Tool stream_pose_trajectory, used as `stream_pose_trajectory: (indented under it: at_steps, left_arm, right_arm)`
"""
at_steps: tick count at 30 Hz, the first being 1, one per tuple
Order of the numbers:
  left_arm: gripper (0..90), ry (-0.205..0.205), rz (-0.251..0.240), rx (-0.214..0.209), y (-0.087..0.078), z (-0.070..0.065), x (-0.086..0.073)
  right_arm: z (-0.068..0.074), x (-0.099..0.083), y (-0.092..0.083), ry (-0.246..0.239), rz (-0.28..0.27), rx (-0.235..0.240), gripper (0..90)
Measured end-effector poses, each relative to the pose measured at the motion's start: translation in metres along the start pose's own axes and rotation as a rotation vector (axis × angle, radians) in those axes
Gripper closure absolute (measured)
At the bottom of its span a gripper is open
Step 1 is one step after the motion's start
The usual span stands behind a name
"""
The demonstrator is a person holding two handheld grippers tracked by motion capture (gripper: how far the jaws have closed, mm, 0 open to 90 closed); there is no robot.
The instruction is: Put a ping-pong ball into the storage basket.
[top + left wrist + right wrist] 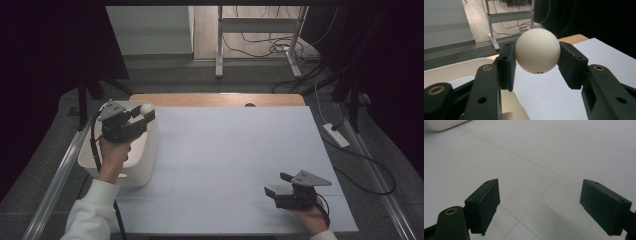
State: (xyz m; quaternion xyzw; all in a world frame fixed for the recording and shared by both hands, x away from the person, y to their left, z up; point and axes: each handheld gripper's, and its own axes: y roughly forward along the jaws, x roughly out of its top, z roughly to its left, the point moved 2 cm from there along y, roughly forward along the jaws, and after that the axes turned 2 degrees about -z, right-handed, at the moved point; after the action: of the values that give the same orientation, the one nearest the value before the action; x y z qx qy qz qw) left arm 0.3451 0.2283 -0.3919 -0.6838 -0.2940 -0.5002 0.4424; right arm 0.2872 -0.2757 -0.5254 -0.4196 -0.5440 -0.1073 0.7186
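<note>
A white ball (537,50) sits pinched between the two black pads of my left gripper (537,65). From above, that left gripper (145,113) hangs over the far right part of a white bin (145,165) at the table's left, with the ball (146,108) at its tip. My right gripper (276,184) rests low near the front right of the white table (235,145), jaws wide apart. Between its pads (484,200) there is only bare tabletop, and my right gripper (540,206) holds nothing.
The white bin's rim (454,70) curves below and left of the held ball. A wooden strip (215,99) runs along the table's far edge. Beyond it stand a metal desk frame (260,30) and loose cables (270,47) on the floor.
</note>
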Motion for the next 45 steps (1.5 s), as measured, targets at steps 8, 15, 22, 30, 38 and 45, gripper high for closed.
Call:
stream_pose_trajectory:
  at_steps: [8, 15, 22, 30, 38, 45]
  left_arm:
    - [51.2, -0.022, 0.019, 0.041, -0.002, 0.014, -0.006]
    - [51.2, -0.040, 0.037, 0.071, -0.002, 0.025, -0.011]
    - [51.1, -0.045, 0.060, 0.092, 0.000, 0.032, -0.013]
    - [51.1, -0.056, 0.102, 0.120, 0.007, 0.040, -0.017]
    - [51.0, -0.079, 0.175, 0.145, 0.016, 0.049, -0.023]
    - [50.8, -0.092, 0.213, 0.151, 0.019, 0.051, -0.025]
  right_arm:
    - [0.000, 0.000, 0.000, 0.001, -0.002, -0.001, 16.4]
    - [0.000, 0.000, 0.000, 0.000, -0.002, 0.002, 16.4]
    - [0.000, 0.001, 0.000, 0.002, -0.002, 0.002, 16.4]
    - [0.001, 0.001, 0.001, -0.002, 0.000, 0.004, 16.4]
    - [0.000, 0.000, 0.000, 0.001, 0.000, 0.003, 16.4]
    - [0.000, 0.000, 0.000, 0.000, -0.001, 0.002, 16.4]
